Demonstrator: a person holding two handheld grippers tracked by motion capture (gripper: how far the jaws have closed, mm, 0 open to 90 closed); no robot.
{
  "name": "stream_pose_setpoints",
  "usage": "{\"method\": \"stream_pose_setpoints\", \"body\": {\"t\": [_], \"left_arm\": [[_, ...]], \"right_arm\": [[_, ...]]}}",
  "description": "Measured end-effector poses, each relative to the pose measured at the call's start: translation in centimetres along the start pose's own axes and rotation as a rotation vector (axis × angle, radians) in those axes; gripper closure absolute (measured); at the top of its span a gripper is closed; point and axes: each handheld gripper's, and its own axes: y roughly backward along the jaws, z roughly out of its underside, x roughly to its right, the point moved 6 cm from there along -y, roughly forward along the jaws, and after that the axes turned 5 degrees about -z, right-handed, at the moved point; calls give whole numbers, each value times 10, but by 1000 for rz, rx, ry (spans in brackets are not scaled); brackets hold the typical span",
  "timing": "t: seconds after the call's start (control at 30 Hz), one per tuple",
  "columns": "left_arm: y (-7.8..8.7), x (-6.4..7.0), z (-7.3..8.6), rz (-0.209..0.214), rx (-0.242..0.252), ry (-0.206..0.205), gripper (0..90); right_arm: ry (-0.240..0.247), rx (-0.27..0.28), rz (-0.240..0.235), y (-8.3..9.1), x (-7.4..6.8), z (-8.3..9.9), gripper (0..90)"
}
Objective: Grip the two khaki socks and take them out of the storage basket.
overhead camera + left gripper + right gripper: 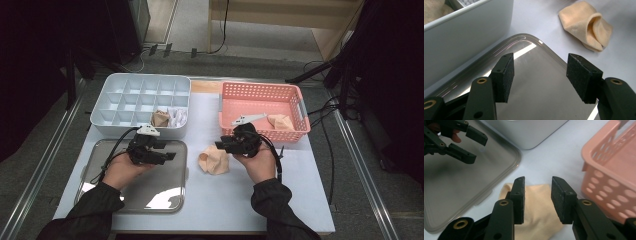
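Hovering right tool (537, 200) over cloth (536, 220)

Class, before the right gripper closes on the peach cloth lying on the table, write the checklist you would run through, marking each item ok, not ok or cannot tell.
1. Right gripper open: ok, a gap shows between its jaws.
2. Peach cloth lined up with that gap: ok in the right gripper view.
3. Jaws low enough to touch the cloth: cannot tell.
4. Left gripper out of the way: ok, open over the steel tray.
5. Pink basket apart from the cloth: ok.
6. Free compartments in the white divided box: ok, most are empty.
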Motion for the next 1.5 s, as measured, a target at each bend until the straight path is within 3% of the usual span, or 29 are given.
{"method": "stream_pose_setpoints", "body": {"t": [0.53, 0.9, 1.2, 1.5], "left_arm": [[1, 1, 3, -1, 1, -4, 409], [3, 0, 6, -5, 1, -1, 409], [6, 0, 10, -8, 3, 2, 409], [10, 3, 18, -16, 8, -3, 406]], "right_arm": [[-26, 46, 43, 30, 19, -8, 639], [-43, 43, 51, 44, 32, -8, 618], [-55, 79, 63, 58, 42, -14, 609], [-80, 88, 85, 65, 62, -17, 601]]}}
